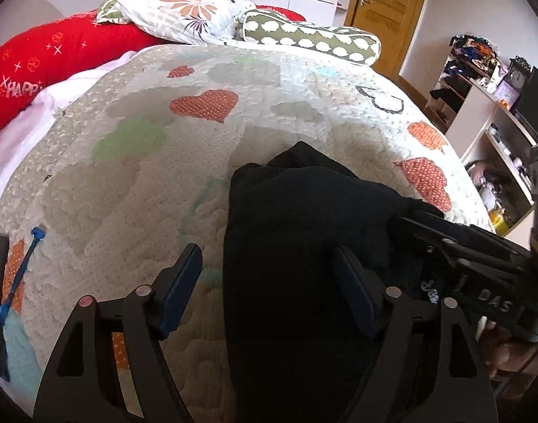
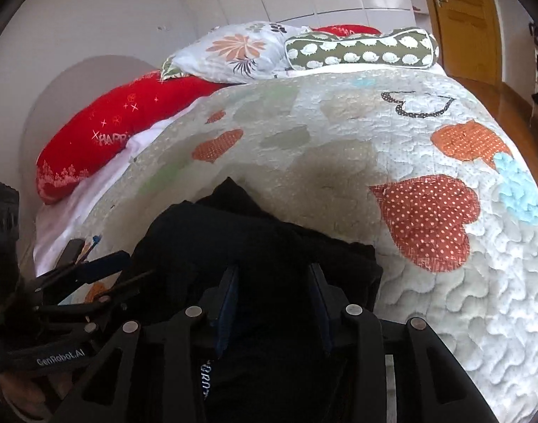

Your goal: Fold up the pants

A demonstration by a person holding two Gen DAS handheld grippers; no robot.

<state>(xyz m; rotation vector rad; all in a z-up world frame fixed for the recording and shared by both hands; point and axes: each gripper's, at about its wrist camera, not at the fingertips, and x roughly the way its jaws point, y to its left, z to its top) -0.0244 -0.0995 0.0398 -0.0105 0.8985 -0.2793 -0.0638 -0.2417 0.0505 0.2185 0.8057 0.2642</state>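
Black fabric pants [image 1: 297, 218] bunched on heart-patterned quilted bedspread [image 1: 135, 190], left gripper [image 1: 269, 282] jaws spread wide, right gripper [image 2: 274, 303] jaws parted over pants.

Black folded pants [image 1: 297, 211]: on the heart-patterned quilted bedspread [image 1: 145, 183] — near edge.
Flower-print white pillow [image 1: 177, 14]: behind — left of the sheep-print green bolster [image 1: 315, 38].

Black pants [image 1: 297, 246] just ahead of the claw, cream quilt [image 1: 163, 190] with orange dotted hearts beyond, red pillow [image 1: 57, 60] far left.
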